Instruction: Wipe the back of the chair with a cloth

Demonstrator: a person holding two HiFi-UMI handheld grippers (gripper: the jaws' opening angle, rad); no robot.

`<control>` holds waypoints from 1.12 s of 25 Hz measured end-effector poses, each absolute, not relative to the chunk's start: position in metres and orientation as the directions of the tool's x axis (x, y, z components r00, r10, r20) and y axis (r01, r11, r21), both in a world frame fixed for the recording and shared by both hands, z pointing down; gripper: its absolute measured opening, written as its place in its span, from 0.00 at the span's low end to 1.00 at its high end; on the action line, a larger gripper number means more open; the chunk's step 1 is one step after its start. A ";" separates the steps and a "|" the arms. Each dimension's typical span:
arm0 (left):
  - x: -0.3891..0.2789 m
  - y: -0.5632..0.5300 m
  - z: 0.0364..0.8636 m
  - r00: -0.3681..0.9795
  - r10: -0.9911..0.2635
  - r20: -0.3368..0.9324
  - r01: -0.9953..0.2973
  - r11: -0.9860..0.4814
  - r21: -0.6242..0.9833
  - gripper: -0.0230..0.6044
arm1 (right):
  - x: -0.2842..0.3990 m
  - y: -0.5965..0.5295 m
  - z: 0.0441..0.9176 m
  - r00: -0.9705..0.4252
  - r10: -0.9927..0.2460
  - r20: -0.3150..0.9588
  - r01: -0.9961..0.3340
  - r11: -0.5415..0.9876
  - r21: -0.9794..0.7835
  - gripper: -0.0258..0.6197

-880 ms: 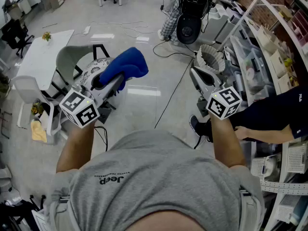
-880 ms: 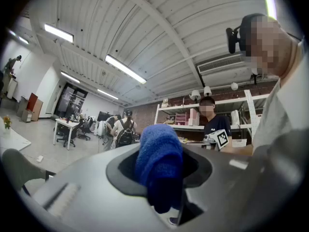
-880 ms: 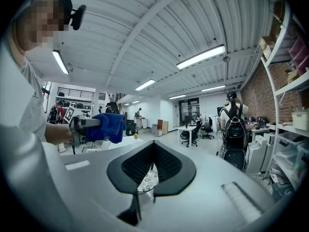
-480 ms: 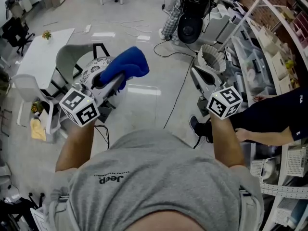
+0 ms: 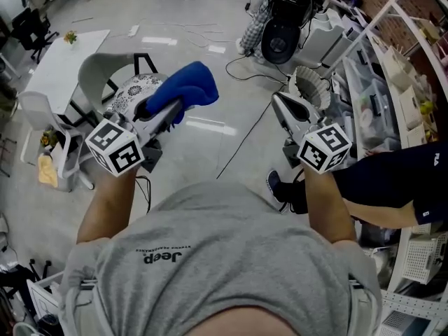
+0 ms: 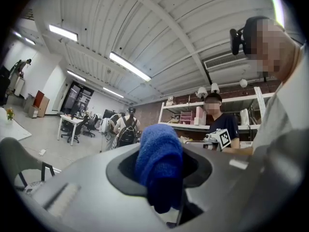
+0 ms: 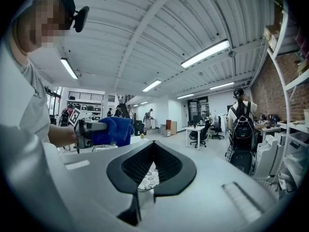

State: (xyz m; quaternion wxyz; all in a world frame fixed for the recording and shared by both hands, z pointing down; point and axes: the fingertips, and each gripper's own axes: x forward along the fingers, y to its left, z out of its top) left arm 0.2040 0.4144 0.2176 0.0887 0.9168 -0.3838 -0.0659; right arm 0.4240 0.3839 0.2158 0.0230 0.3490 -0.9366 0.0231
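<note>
In the head view my left gripper point(image 5: 170, 108) is shut on a blue cloth point(image 5: 185, 92), which bulges out past its jaws. The same blue cloth point(image 6: 160, 167) fills the jaws in the left gripper view. Below and left of it stands a grey chair point(image 5: 96, 72) with a curved back and a patterned seat cushion point(image 5: 137, 88). My right gripper point(image 5: 278, 102) is held up to the right, apart from the chair, shut with nothing in it. In the right gripper view the jaw tips point(image 7: 153, 144) meet, and the cloth point(image 7: 114, 131) shows at the left.
A white table point(image 5: 59, 65) and a small white chair point(image 5: 40, 133) stand at the left. A person in a dark shirt point(image 5: 392, 177) is at the right by white shelves point(image 5: 392, 54). A black bag point(image 5: 283, 19), a white basket point(image 5: 309, 86) and floor cables point(image 5: 241, 142) lie ahead.
Both grippers keep nearly the same pose, and the cloth stays gripped. The view has shifted slightly, so the chair and table sit a little higher in the frame.
</note>
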 end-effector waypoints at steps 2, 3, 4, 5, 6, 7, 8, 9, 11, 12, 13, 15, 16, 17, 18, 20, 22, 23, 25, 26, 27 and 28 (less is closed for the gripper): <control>0.219 0.412 0.220 0.694 -0.718 -0.053 -0.693 -0.686 0.220 0.34 | 0.434 0.379 0.214 -0.767 -0.640 0.051 -0.641 0.767 -0.025 0.05; 0.226 0.410 0.221 0.693 -0.720 -0.048 -0.695 -0.684 0.224 0.34 | 0.438 0.376 0.214 -0.771 -0.635 0.047 -0.636 0.771 -0.022 0.05; 0.231 0.408 0.222 0.692 -0.720 -0.040 -0.696 -0.681 0.227 0.34 | 0.441 0.373 0.214 -0.774 -0.632 0.043 -0.633 0.774 -0.022 0.05; 0.235 0.405 0.224 0.693 -0.720 -0.033 -0.697 -0.680 0.228 0.34 | 0.443 0.369 0.214 -0.775 -0.631 0.041 -0.632 0.775 -0.024 0.05; 0.237 0.401 0.225 0.693 -0.720 -0.026 -0.697 -0.680 0.226 0.34 | 0.445 0.364 0.216 -0.776 -0.630 0.039 -0.631 0.775 -0.029 0.05; 0.238 0.397 0.226 0.693 -0.720 -0.023 -0.698 -0.680 0.224 0.34 | 0.446 0.360 0.217 -0.776 -0.629 0.039 -0.630 0.776 -0.034 0.05; 0.238 0.391 0.227 0.693 -0.720 -0.023 -0.699 -0.680 0.223 0.34 | 0.446 0.354 0.219 -0.776 -0.629 0.040 -0.630 0.776 -0.037 0.05; 0.237 0.384 0.228 0.694 -0.720 -0.025 -0.698 -0.680 0.225 0.34 | 0.447 0.348 0.221 -0.775 -0.631 0.041 -0.632 0.774 -0.040 0.05; 0.236 0.366 0.232 0.699 -0.715 -0.030 -0.690 -0.685 0.233 0.34 | 0.447 0.332 0.227 -0.766 -0.641 0.044 -0.642 0.765 -0.047 0.05; 0.235 0.355 0.235 0.704 -0.709 -0.031 -0.684 -0.690 0.237 0.34 | 0.447 0.324 0.230 -0.761 -0.647 0.046 -0.649 0.759 -0.052 0.05; 0.234 0.344 0.239 0.711 -0.703 -0.032 -0.678 -0.696 0.239 0.34 | 0.446 0.314 0.232 -0.755 -0.654 0.049 -0.656 0.753 -0.054 0.05; 0.229 0.318 0.244 0.726 -0.686 -0.039 -0.661 -0.712 0.236 0.34 | 0.443 0.292 0.235 -0.740 -0.671 0.053 -0.673 0.738 -0.046 0.05; 0.227 0.302 0.245 0.736 -0.675 -0.046 -0.649 -0.723 0.234 0.34 | 0.441 0.279 0.235 -0.729 -0.682 0.051 -0.684 0.728 -0.039 0.05; 0.225 0.284 0.246 0.748 -0.662 -0.055 -0.635 -0.737 0.233 0.34 | 0.440 0.265 0.234 -0.716 -0.696 0.047 -0.698 0.715 -0.032 0.05; 0.223 0.264 0.247 0.761 -0.646 -0.063 -0.618 -0.751 0.233 0.34 | 0.438 0.251 0.233 -0.701 -0.712 0.042 -0.713 0.700 -0.026 0.05; 0.217 0.223 0.247 0.787 -0.612 -0.073 -0.583 -0.778 0.235 0.34 | 0.430 0.219 0.231 -0.673 -0.738 0.038 -0.739 0.673 -0.024 0.05; 0.207 0.184 0.243 0.811 -0.580 -0.078 -0.553 -0.802 0.226 0.34 | 0.416 0.185 0.227 -0.659 -0.751 0.040 -0.752 0.658 -0.025 0.05; 0.201 0.165 0.241 0.820 -0.566 -0.080 -0.540 -0.813 0.217 0.34 | 0.409 0.168 0.224 -0.653 -0.757 0.038 -0.758 0.652 -0.023 0.05; 0.186 0.127 0.235 0.833 -0.547 -0.076 -0.524 -0.826 0.208 0.34 | 0.395 0.133 0.215 -0.639 -0.769 0.025 -0.769 0.639 -0.019 0.05; 0.178 0.109 0.233 0.838 -0.541 -0.073 -0.518 -0.830 0.206 0.34 | 0.388 0.116 0.212 -0.632 -0.774 0.018 -0.775 0.632 -0.017 0.05; 0.170 0.091 0.232 0.841 -0.536 -0.072 -0.513 -0.833 0.204 0.34 | 0.381 0.100 0.209 -0.627 -0.779 0.014 -0.779 0.627 -0.016 0.05; 0.162 0.074 0.232 0.844 -0.532 -0.072 -0.509 -0.836 0.204 0.34 | 0.374 0.086 0.207 -0.623 -0.782 0.014 -0.782 0.623 -0.015 0.05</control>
